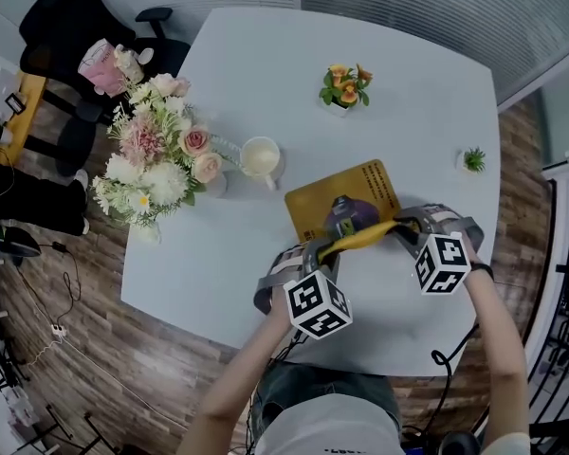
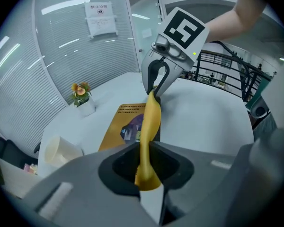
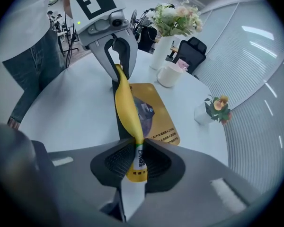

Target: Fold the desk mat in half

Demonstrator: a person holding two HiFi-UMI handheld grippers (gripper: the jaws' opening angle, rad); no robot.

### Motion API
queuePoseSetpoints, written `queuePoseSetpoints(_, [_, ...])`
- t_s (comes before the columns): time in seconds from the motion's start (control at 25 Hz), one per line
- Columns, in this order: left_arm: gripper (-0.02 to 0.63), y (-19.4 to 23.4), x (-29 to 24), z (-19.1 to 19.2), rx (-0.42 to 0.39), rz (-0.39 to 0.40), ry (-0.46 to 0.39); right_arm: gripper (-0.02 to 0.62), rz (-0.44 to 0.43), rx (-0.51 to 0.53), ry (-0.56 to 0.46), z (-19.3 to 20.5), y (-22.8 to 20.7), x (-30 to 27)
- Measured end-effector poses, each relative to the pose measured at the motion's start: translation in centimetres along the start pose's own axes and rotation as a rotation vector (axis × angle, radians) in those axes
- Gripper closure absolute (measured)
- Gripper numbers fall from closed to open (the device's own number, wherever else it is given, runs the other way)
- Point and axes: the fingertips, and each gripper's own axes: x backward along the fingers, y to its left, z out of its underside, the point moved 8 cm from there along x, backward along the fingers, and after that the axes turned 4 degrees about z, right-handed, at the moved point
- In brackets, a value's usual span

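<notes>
The yellow desk mat (image 1: pixel 339 200) with a purple picture lies on the white table (image 1: pixel 266 93), its far part flat and its near edge lifted off the surface. My left gripper (image 1: pixel 324 250) is shut on the lifted edge's left corner, seen as a yellow strip (image 2: pixel 149 141) between its jaws. My right gripper (image 1: pixel 404 227) is shut on the right corner, where a printed label (image 3: pixel 138 157) shows. The raised edge (image 1: pixel 360 236) stretches taut between the two grippers. Each gripper view shows the other gripper (image 2: pixel 157 86) (image 3: pixel 119 70) holding the far end of the strip.
A white cup (image 1: pixel 260 157) stands just left of the mat. A big flower bouquet (image 1: pixel 156 154) fills the table's left side. A small orange flower pot (image 1: pixel 343 87) sits behind the mat, and a tiny green plant (image 1: pixel 473 160) stands at the right edge. A black chair (image 1: pixel 66 27) stands beyond the table.
</notes>
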Motion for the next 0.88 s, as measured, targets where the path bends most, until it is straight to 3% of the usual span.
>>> queuePoseSetpoints(0.24, [0.540, 3.1, -0.2, 0.0, 0.024, -0.029, -0.009, 0.510, 0.046, -0.024, -0.010, -1.0, -2.7, -1.3])
queuePoseSetpoints(0.88, [0.531, 6.8, -3.1, 1.4, 0.022, -0.102, 0.029, 0.503, 0.055, -0.076, -0.001, -1.6, -5.6, -5.8])
